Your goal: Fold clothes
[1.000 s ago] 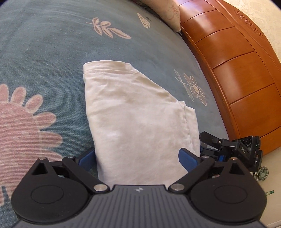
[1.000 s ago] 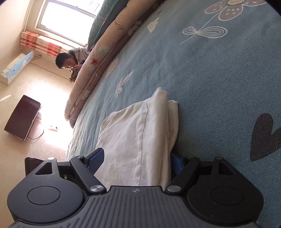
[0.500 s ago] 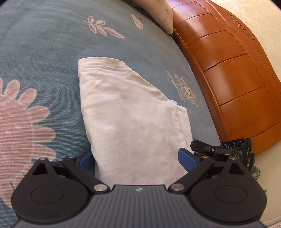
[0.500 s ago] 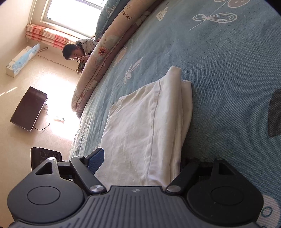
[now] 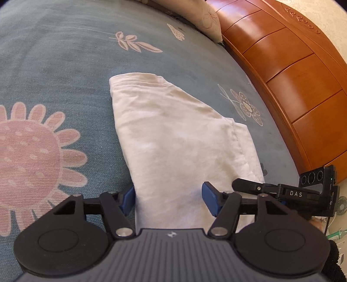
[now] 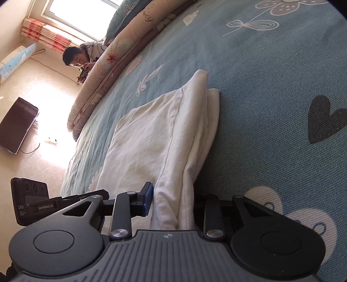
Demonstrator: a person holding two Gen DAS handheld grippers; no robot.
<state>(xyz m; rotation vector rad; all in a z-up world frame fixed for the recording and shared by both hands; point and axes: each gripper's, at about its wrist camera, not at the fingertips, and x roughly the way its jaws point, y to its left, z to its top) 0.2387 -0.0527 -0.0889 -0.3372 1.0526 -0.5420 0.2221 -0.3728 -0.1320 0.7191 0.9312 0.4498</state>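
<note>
Lettering "DAS" on right gripper [image 5: 249,188] beside white garment [image 5: 180,138]

Both wrist views look low, close along the same folded cloth [image 5: 177,138], from opposite ends.

Strong daylight comes through the window [image 6: 71,13] at the top left of the right wrist view, and it burns the floor [image 6: 54,104] below into a white, detail-free patch. The bedspread [image 6: 271,71] is evenly lit and fairly sharp there, with a soft shadow along the right edge of the folded white garment [image 6: 160,138]. In the left wrist view the wooden headboard [image 5: 288,65] shows glossy highlights, and the bedspread's far part looks hazy, perhaps from glare. Both pictures bend heavily and darken at the corners.
</note>
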